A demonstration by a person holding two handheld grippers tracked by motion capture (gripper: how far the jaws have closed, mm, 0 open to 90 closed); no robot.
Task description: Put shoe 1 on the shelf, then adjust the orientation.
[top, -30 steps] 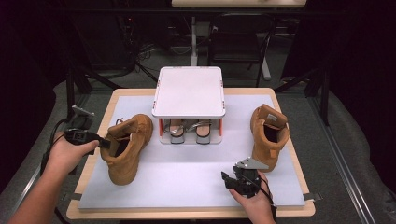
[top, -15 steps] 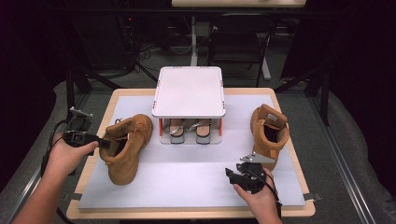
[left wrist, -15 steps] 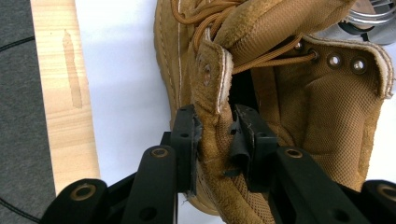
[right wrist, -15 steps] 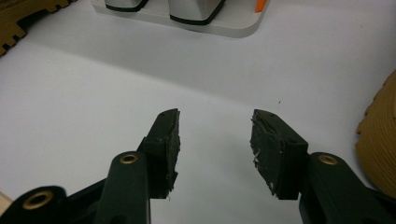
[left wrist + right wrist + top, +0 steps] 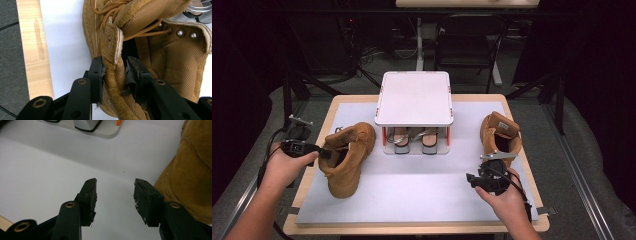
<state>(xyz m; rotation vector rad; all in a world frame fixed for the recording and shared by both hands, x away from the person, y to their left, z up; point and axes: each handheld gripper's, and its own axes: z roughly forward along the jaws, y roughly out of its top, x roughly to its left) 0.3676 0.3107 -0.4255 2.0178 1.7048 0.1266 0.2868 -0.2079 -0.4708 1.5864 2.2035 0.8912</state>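
A tan lace-up boot (image 5: 347, 155) lies on the white mat at the left, its opening toward my left gripper (image 5: 323, 152). In the left gripper view the boot's collar flap (image 5: 112, 42) stands between the jaws of that gripper (image 5: 113, 65). The jaws have just been opening; one pad touches the suede and the other stands off it. The second tan boot (image 5: 499, 132) stands upright at the right. My right gripper (image 5: 474, 178) hovers above the mat just in front of it. Its jaws (image 5: 115, 182) have narrowed slightly but remain open and empty, beside the boot's side (image 5: 195, 170).
A small shoe rack with a white top (image 5: 414, 97) stands at the back centre, a pair of silver sandals (image 5: 412, 142) on its lower shelf. The white mat (image 5: 412, 185) covers the wooden table (image 5: 337, 102). Chairs and cables lie beyond the far edge.
The right gripper has lifted and drifted a little toward the right boot. The left hand and the left boot have stayed put.
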